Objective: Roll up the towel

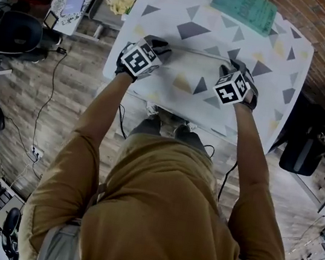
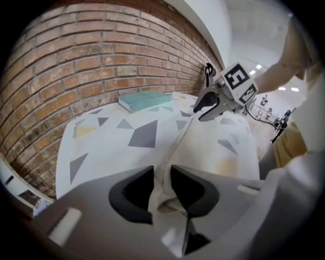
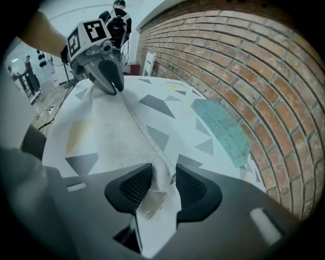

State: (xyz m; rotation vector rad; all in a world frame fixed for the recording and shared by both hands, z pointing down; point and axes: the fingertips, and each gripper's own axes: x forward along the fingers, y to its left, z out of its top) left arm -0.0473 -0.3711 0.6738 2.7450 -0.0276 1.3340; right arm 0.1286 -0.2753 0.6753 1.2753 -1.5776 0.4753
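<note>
Pale thin cloth towel (image 1: 186, 75): judged light, limp, prone to slackening. Left gripper (image 2: 161, 190) and right gripper (image 3: 162, 188) each pinch its raised fold; hold near both ends.

Thin matt cloth towel (image 3: 101, 132), rough brick wall (image 3: 244, 66), wood-look plank floor (image 1: 66, 80).

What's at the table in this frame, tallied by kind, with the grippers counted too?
towel: 1
teal book: 1
grippers: 2, the left gripper and the right gripper, each pinching the towel's edge
Total: 4
</note>
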